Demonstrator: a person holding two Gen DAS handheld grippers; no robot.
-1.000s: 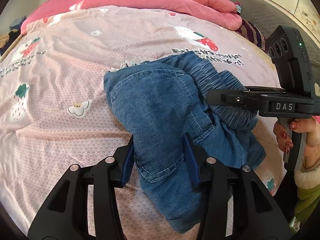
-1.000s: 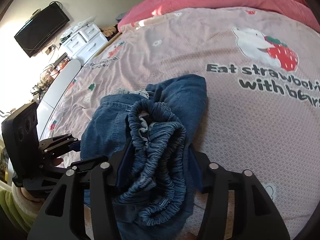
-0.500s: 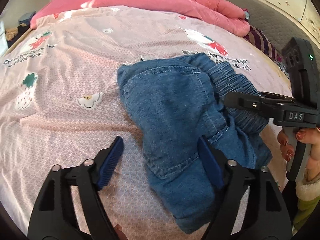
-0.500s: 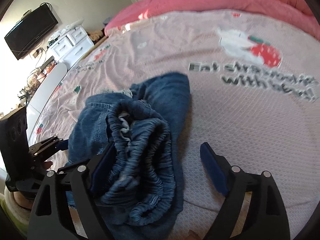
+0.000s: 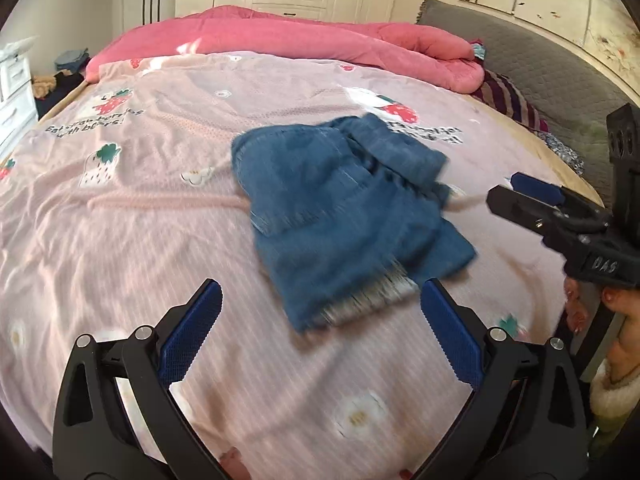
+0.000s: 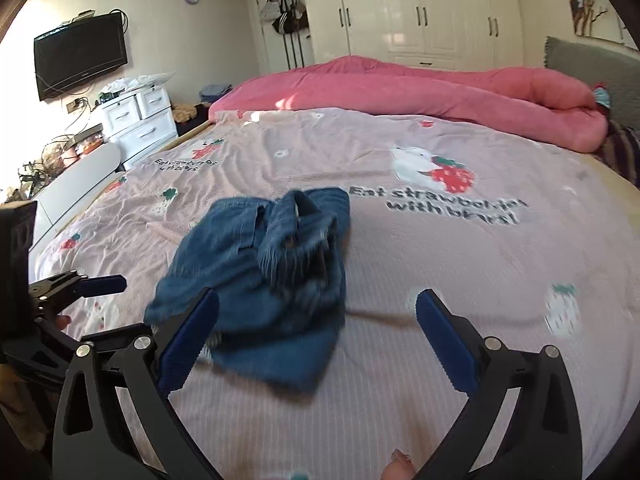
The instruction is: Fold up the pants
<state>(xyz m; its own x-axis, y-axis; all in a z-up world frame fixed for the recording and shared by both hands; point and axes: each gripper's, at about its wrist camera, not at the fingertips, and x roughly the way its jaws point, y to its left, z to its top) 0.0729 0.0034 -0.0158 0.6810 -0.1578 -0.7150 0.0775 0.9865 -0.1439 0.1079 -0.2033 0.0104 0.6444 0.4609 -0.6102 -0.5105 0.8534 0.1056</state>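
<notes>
Our left gripper [image 5: 320,320] hangs over bare sheet with its jaws opening, nothing between them. Just beyond it the denim pants [image 5: 344,208] lie in a loose folded bundle on the pink printed bedsheet [image 5: 120,220], with the pink duvet [image 5: 320,44] well behind. Our right gripper [image 6: 318,328] is likewise opening and empty; its left pad overlaps the near edge of the bundle in its own view, and we cannot tell if it touches. We judge the risks thus: that pad could snag the edge and drag the fold open, and the bulky elastic waistband [image 6: 296,236] may spring the layers apart unpressed.
</notes>
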